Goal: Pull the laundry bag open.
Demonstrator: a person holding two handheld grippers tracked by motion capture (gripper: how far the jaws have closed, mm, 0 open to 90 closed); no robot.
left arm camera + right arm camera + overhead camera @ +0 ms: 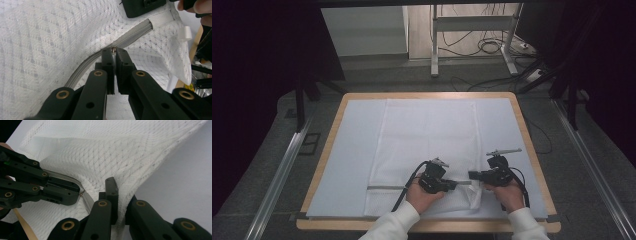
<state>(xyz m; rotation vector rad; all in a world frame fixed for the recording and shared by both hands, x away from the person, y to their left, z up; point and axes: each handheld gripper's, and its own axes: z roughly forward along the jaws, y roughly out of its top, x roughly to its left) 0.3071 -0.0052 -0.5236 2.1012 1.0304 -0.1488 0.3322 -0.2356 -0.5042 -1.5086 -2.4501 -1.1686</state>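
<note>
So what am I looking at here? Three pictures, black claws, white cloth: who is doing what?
A person sits at a table and holds a hand tool with two black jaws in each hand. The high view looks down from above; the other two come from small cameras riding on each tool, looking along its jaws. On the table lies a white mesh bag with a grey zipper. The left gripper is shut on the small metal zipper pull. The right gripper is shut on the bag's fabric near its corner, lifting it a little. It looks like one tool steadies the bag while the other works the zipper.
</note>
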